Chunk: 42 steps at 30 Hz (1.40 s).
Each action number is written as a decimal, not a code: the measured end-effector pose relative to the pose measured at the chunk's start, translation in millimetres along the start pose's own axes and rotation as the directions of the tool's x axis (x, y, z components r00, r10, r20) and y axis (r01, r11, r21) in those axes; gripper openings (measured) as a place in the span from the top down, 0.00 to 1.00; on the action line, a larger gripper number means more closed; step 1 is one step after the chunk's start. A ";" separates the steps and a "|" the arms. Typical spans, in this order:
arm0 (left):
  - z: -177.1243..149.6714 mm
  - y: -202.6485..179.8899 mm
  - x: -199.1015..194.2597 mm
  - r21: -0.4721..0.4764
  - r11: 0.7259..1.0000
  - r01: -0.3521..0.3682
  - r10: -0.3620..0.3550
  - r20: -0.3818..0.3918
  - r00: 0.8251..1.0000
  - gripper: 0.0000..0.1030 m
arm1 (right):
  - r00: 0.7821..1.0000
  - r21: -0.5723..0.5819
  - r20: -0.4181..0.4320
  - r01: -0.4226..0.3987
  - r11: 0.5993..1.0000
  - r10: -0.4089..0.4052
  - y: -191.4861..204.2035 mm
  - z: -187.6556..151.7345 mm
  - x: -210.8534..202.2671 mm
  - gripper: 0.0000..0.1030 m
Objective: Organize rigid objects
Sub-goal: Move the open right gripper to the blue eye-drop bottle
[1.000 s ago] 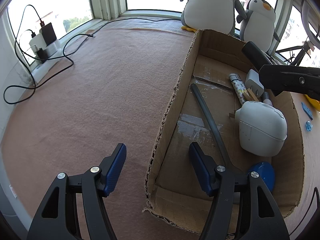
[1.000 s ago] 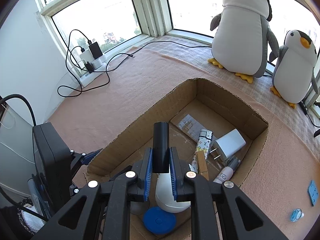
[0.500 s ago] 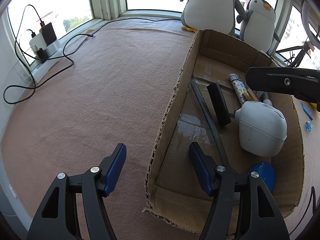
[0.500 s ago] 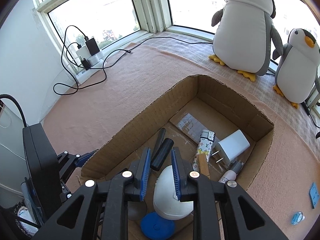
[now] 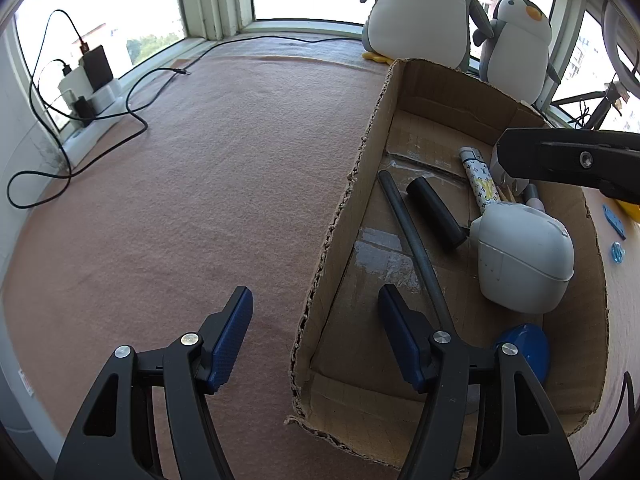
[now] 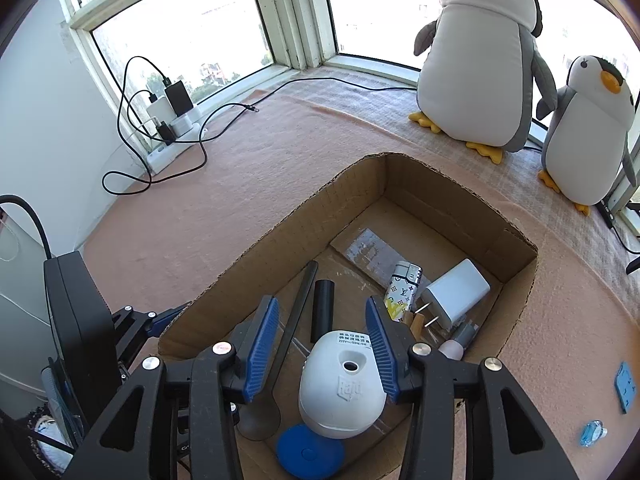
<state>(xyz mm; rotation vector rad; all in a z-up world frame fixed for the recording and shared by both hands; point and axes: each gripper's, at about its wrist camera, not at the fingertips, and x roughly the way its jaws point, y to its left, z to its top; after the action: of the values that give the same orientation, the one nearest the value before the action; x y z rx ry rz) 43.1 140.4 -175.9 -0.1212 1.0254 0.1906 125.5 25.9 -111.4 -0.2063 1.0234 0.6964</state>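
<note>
The cardboard box [image 6: 460,216] on the pink-carpeted surface [image 5: 200,184] is the collecting place, and the step in hand looks like a drop-off just finished. Inside it, toward its left wall, the short black cylinder [image 6: 323,309] lies loose on the box floor beside a long dark rod [image 6: 298,312], with a white mosquito-repellent device [image 6: 340,392], a white plug charger [image 6: 456,294], a patterned lighter [image 6: 402,292] and a blue disc [image 6: 310,454] around it.

The right gripper [image 6: 322,346] hovers over the box; its fingers [image 6: 262,346] have just been opening and now stand released, with nothing between them. A second ago they were clenched on that black cylinder, held above the box; half a second ago it was already down inside.

The left gripper [image 5: 314,332] straddles the box's near left wall, parted and empty, unchanged.

Next, I judge, the right hand must lift clear and reach for the small blue pieces [image 6: 592,434] outside the box's right wall.
</note>
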 end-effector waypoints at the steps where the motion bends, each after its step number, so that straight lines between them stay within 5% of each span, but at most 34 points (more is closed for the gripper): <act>1: 0.0 0.0 0.0 0.000 1.000 0.000 0.000 0.000 1.000 0.36 | 1.000 0.003 0.002 0.003 1.000 -0.003 -0.9 -0.3 -0.6 0.51; 8: 0.4 -0.1 0.2 0.003 1.000 -0.002 0.002 0.000 1.000 0.36 | 1.000 0.047 0.017 0.015 0.999 -0.016 -13.8 -4.2 -8.9 0.42; 30: 0.8 0.1 0.2 0.008 1.000 -0.008 0.008 0.000 1.000 0.36 | 0.987 0.250 0.105 0.092 0.964 -0.121 -82.3 -53.4 -71.6 0.41; 42: 1.1 0.5 0.1 0.009 1.000 -0.009 0.009 0.000 1.000 0.36 | 0.967 0.471 0.069 0.185 0.862 -0.245 -157.1 -112.9 -99.9 0.41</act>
<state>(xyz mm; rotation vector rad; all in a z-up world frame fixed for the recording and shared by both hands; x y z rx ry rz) 43.9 141.2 -175.5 -0.1081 1.0268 0.1942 109.6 -191.2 -111.3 0.1388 0.9968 0.2421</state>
